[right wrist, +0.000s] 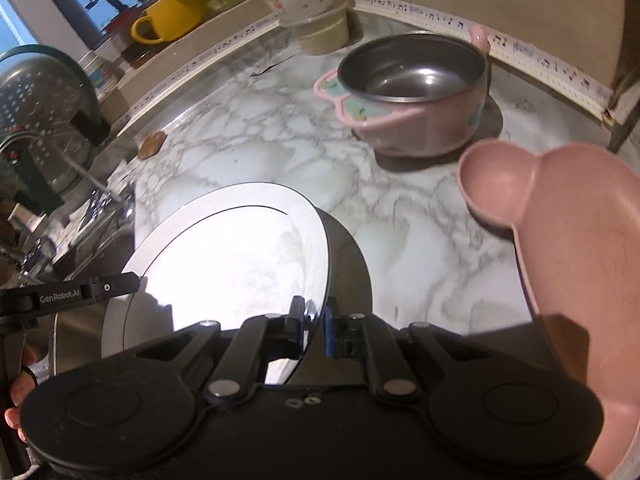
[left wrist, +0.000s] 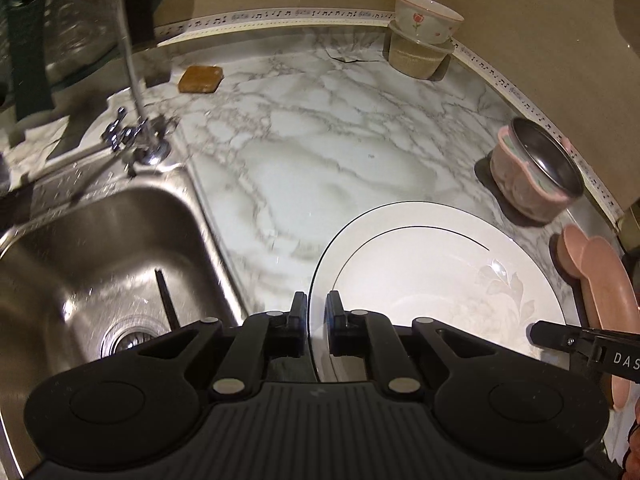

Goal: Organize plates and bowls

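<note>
A large white plate with a thin dark ring and a faint flower print is held between both grippers, just above the marble counter. My left gripper is shut on its left rim. My right gripper is shut on the white plate at its right rim. A pink bowl with a steel inside stands behind the plate. At the right lies a pink bear-shaped plate. A floral bowl sits on a lidded tub in the far corner.
A steel sink with a faucet lies left of the counter. A brown sponge rests at the back. A yellow mug and jars stand on the ledge. A metal colander is at the far left.
</note>
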Tool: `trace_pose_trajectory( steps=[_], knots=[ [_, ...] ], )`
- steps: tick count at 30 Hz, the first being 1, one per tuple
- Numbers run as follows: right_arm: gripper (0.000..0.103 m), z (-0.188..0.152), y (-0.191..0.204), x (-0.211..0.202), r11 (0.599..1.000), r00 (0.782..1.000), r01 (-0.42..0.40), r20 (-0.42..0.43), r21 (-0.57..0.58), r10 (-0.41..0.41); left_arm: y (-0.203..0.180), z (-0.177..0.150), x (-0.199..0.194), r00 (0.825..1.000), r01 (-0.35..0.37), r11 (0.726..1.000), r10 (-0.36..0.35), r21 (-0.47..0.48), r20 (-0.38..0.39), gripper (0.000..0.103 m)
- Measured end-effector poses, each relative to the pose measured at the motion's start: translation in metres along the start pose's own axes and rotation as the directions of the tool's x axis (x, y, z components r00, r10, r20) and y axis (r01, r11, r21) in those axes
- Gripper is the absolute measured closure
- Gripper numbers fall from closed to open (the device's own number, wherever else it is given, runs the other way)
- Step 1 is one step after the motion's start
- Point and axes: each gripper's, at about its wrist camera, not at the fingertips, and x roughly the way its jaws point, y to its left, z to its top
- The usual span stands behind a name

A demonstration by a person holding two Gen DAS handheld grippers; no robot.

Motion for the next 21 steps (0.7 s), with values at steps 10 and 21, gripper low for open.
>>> trace_pose_trajectory(
  steps=[10, 21],
  knots=[
    [0.093, -0.031, -0.001, -0.018, 0.999, 1.000, -0.018, -0.012, -0.026, 0.018, 0.000, -0.038, -0.018, 1.000, -0.007, 1.000, 0.008, -0.011, 0.007, 0.094],
    [0.094, -0.045, -0.008, -0.020, 0.999, 1.000, -0.007, -0.014, -0.043, 0.006, -0.009, -0.056, -0.023, 0.999, -0.015, 0.999, 0.014, 0.028, 0.038, 0.094]
  ],
)
